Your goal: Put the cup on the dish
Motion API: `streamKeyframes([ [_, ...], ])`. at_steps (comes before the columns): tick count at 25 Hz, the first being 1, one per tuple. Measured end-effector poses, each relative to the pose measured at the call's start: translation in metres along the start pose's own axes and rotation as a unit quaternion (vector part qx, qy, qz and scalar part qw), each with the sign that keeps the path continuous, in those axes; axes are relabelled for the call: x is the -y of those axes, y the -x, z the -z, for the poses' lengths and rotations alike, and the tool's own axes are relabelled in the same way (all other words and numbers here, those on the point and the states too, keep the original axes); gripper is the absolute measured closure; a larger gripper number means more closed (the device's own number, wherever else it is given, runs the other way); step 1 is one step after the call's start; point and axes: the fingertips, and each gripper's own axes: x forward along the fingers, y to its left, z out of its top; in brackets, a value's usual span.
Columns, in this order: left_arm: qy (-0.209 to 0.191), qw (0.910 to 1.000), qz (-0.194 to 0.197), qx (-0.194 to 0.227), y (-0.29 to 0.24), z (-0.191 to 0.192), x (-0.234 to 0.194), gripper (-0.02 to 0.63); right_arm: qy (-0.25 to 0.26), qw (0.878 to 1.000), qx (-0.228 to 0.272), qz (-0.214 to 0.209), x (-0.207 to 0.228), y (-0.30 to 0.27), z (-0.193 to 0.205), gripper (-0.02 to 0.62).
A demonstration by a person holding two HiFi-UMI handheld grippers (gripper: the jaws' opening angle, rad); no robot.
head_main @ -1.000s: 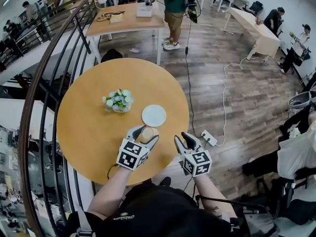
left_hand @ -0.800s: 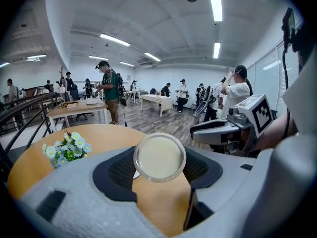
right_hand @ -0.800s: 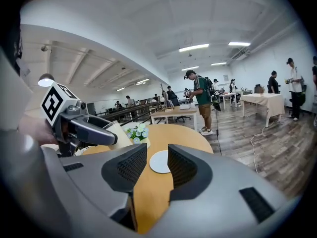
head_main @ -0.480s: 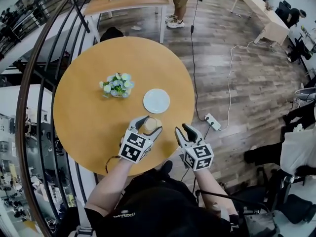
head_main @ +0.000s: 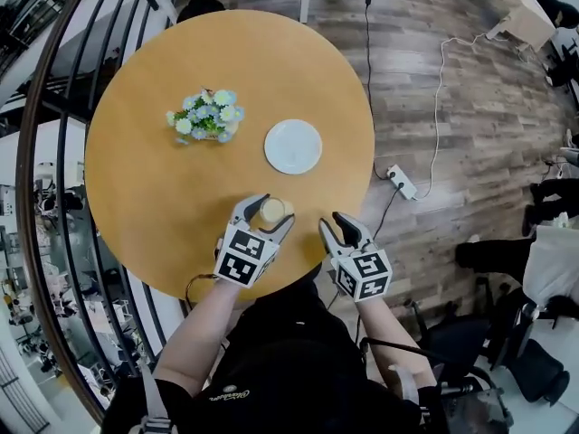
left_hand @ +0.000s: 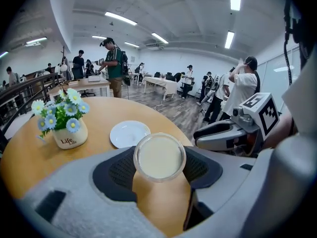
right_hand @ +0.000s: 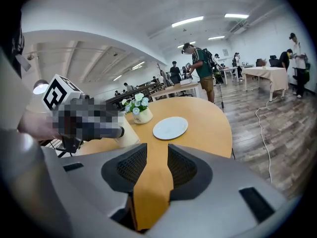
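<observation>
Both forearms reach out from the person's body over the near edge of the round wooden counter (head_main: pixel 154 197), side by side, each hand behind a marker cube and each pair of tongs tilted downward and pointing toward the counter's middle.

The left tongs (head_main: pixel 268 213) are clenched on the cup (left_hand: pixel 159 156). In the left gripper view the two dark ribbed pads sit against opposite sides of its round rim, and its pale, creamy top faces up between them. The cup is over the counter a little in from the near edge. Whether its base rests on the wood cannot be told. The left forearm (head_main: pixel 194 333) runs back bare to the elbow, angled slightly rightward toward the cup.

The right tongs (right_hand: pixel 151 167) are released: the jaws stand a narrow gap apart, with only the counter's wood showing between them. In the head view they are at the near edge of the counter, just to the right of the cup and apart from it, at about the same reach as the left pair.

The white dish (head_main: pixel 293 146) lies bare farther in, beyond the cup and slightly right, close to the counter's middle. A small pot of blue and white flowers (head_main: pixel 204 120) stands to the left of the dish, apart from it.
</observation>
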Motion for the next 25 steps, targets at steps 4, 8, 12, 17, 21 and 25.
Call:
streamKeyframes([
  [4,0.008,0.9999,-0.001,-0.007,-0.011,0.011,-0.001,0.334,0.001,1.000,-0.006,-0.002,0.007,-0.005,0.007,0.480],
  [8,0.006,0.9999,-0.005,-0.010,-0.025,0.006,-0.009,0.334,0.007,1.000,-0.009,-0.005,0.012,-0.011,0.003,0.479],
  [12,0.000,0.9999,-0.015,-0.004,-0.041,-0.012,-0.025,0.334,0.005,1.000,-0.009,-0.005,0.017,-0.013,0.001,0.480],
  [17,-0.028,0.9992,-0.030,-0.005,-0.069,-0.042,-0.057,0.334,-0.003,1.000,-0.013,0.000,0.022,-0.016,0.005,0.479],
  [21,-0.049,0.9979,-0.038,-0.017,-0.093,-0.061,-0.079,0.334,-0.007,1.000,-0.017,0.003,0.027,-0.017,0.007,0.480],
  [25,-0.057,0.9967,-0.041,-0.043,-0.115,-0.062,-0.089,0.334,-0.012,1.000,-0.018,0.010,0.035,-0.017,0.009,0.480],
])
